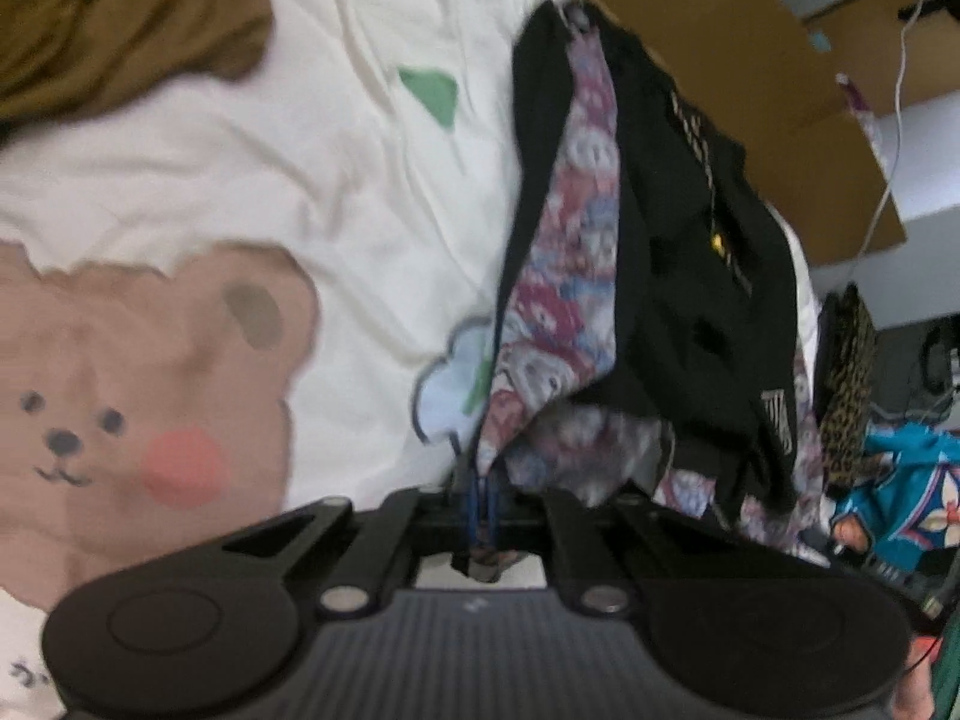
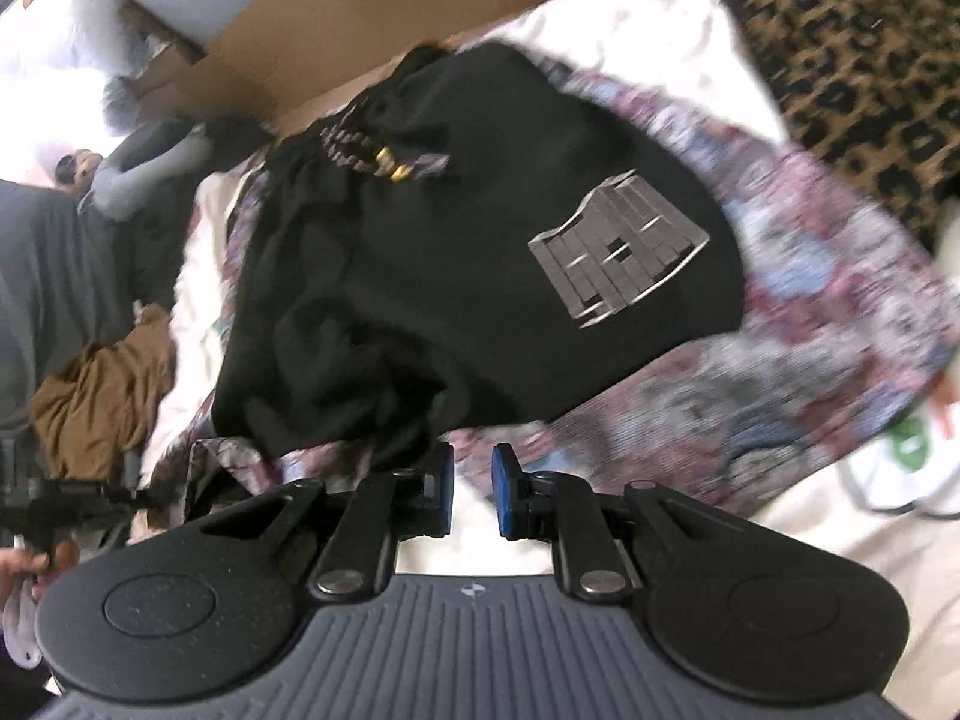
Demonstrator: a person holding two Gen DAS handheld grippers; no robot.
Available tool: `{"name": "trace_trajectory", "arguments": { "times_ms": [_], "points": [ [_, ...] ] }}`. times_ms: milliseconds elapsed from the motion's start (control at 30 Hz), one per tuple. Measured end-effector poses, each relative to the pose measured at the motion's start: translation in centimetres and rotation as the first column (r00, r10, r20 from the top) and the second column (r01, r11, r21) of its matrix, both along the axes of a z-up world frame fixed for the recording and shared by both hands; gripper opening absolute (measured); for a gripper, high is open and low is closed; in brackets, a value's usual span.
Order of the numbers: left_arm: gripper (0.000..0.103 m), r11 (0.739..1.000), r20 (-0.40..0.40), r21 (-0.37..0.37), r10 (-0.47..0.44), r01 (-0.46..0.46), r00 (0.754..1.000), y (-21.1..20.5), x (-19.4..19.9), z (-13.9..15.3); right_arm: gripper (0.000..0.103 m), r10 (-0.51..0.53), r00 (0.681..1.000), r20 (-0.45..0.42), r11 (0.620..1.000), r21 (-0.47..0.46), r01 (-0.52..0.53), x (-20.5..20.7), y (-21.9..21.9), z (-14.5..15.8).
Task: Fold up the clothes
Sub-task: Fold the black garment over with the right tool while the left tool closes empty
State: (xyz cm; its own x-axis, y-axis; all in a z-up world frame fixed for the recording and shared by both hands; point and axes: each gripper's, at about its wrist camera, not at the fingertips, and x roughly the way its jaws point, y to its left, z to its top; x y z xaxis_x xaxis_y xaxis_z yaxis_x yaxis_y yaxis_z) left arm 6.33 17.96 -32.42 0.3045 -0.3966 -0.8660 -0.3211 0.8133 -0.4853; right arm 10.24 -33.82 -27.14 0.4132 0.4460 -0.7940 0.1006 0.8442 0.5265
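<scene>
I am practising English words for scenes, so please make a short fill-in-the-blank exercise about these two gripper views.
1. The left gripper is shut on the patterned pink-and-blue ____.
2. The right gripper is ____, holding nothing.
3. The black garment with a grey printed logo lies ____ the patterned cloth.
4. The cream bedsheet shows a brown cartoon ____.

Missing words: cloth; open; on; bear

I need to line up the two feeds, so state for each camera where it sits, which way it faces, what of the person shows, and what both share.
Left wrist: on the left gripper, looking along its shut fingers across a bear-print blanket to the black shorts; no hand clearly visible.
Right wrist: on the right gripper, fingers apart, facing the black shorts on patterned fabric; a hand at left edge.
Shared: shorts, patterned fabric, brown garment.
</scene>
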Motion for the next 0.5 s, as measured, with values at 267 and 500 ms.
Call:
{"name": "trace_trajectory", "arguments": {
  "times_ms": [267,500],
  "points": [
    [0.003,0.998,0.028,0.01,0.055,-0.055,0.998,3.5,-1.1,1.8,0.032,0.054,0.997,-0.056,0.998,0.039,-0.052,1.0,4.5,-2.2],
    [0.003,0.997,0.012,-0.003,0.075,-0.075,0.997,4.0,0.6,0.5,0.037,0.081,0.986,-0.143,0.996,0.047,-0.075,1.4,7.5,-5.5]
  ]
}}
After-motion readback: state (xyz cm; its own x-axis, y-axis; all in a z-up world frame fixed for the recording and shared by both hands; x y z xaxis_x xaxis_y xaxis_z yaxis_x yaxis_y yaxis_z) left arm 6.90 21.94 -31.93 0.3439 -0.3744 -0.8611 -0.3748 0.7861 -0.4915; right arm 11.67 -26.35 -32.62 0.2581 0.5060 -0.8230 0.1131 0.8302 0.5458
